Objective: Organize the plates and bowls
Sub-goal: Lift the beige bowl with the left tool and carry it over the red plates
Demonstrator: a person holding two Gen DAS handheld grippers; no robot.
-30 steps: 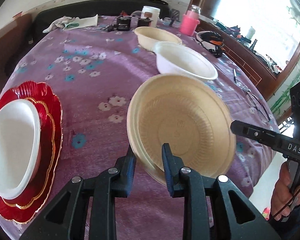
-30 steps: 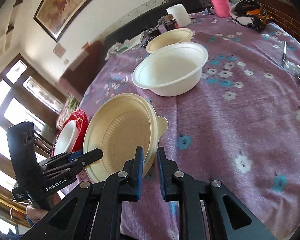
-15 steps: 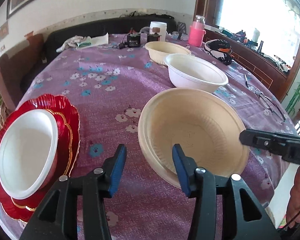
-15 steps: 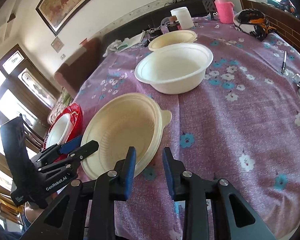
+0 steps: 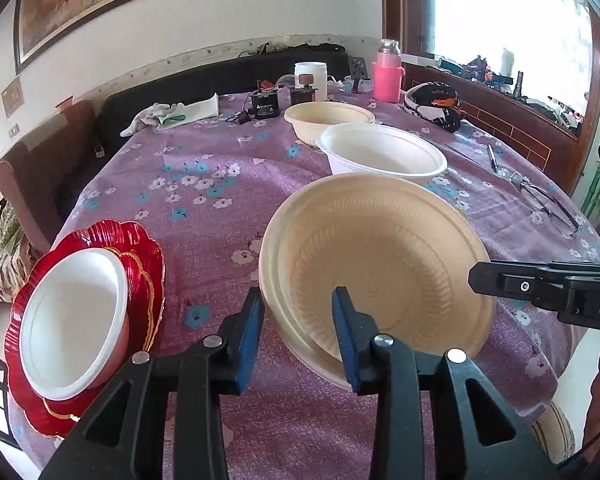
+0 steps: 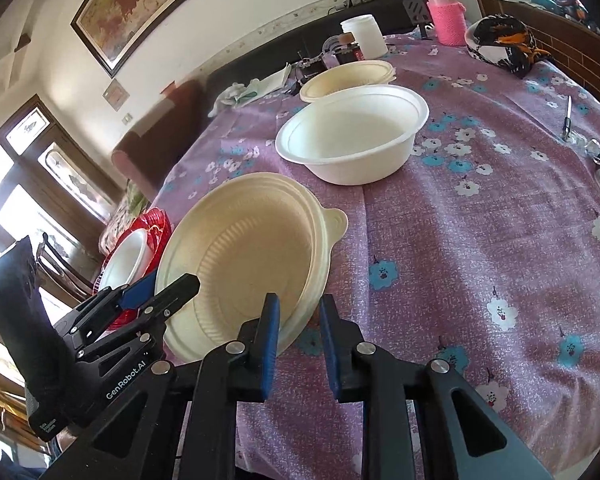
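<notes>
Left wrist view: I'm seeing my left gripper [image 5: 298, 312] spread apart, straddling the beige plate [image 5: 376, 256] rim on the purple tablecloth [image 5: 204, 184]. My right gripper [image 6: 298, 332] is gaping too, straddling its opposite rim. White bowl [image 5: 380, 154] is sitting just behind; red plates [image 5: 140, 252] are lying leftward.

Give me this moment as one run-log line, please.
left gripper: open, straddling beige bowl rim | right gripper: open, at bowl's near rim | bowl: tilted on table | white bowl: behind, untouched
</notes>
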